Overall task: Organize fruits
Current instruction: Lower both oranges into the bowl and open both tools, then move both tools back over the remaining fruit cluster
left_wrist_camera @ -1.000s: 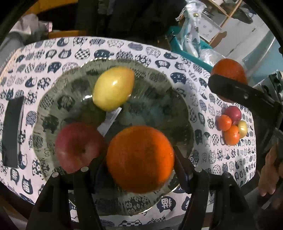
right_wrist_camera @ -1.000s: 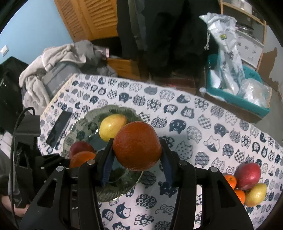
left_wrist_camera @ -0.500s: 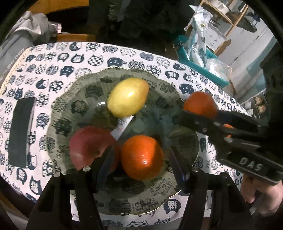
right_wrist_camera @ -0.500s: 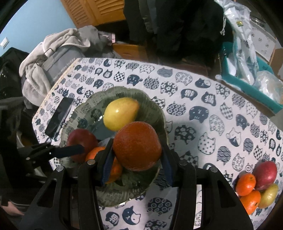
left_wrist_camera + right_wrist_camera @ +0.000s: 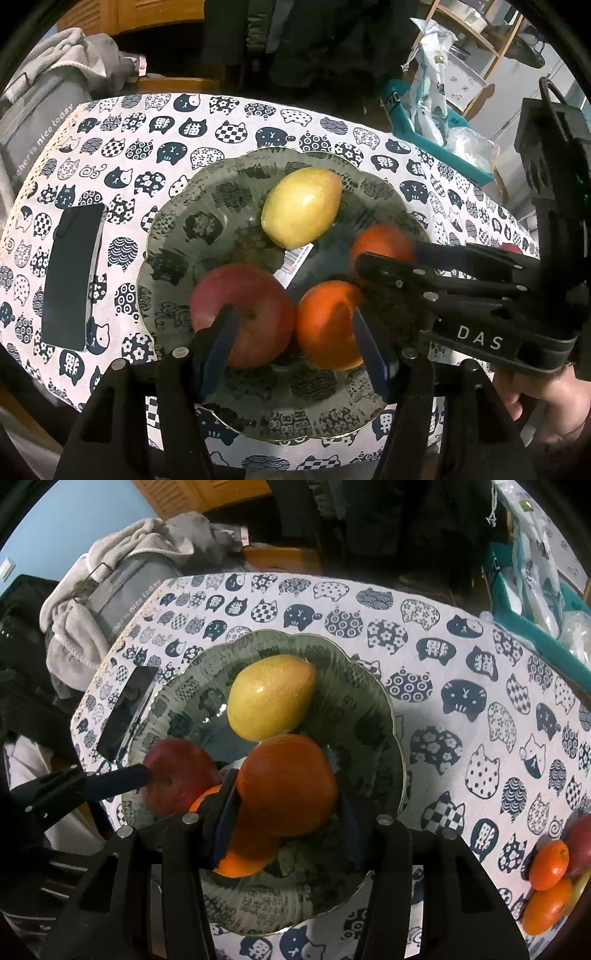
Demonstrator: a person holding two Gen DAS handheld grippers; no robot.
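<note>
Three fruits lie loose in the scalloped green glass plate point(image 5: 173, 236) in the left wrist view: yellow lemon-shaped fruit point(image 5: 301, 206), red apple point(image 5: 242, 314) and bright orange point(image 5: 328, 325), which the left gripper point(image 5: 295, 343) has released, backing off with fingers spread. From the right wrist view, the right gripper point(image 5: 286, 812) has moved over the plate, still clenching the dark orange point(image 5: 286, 784).

held orange point(image 5: 382, 242) blurred, half hidden behind right tool point(image 5: 384, 264)
</note>
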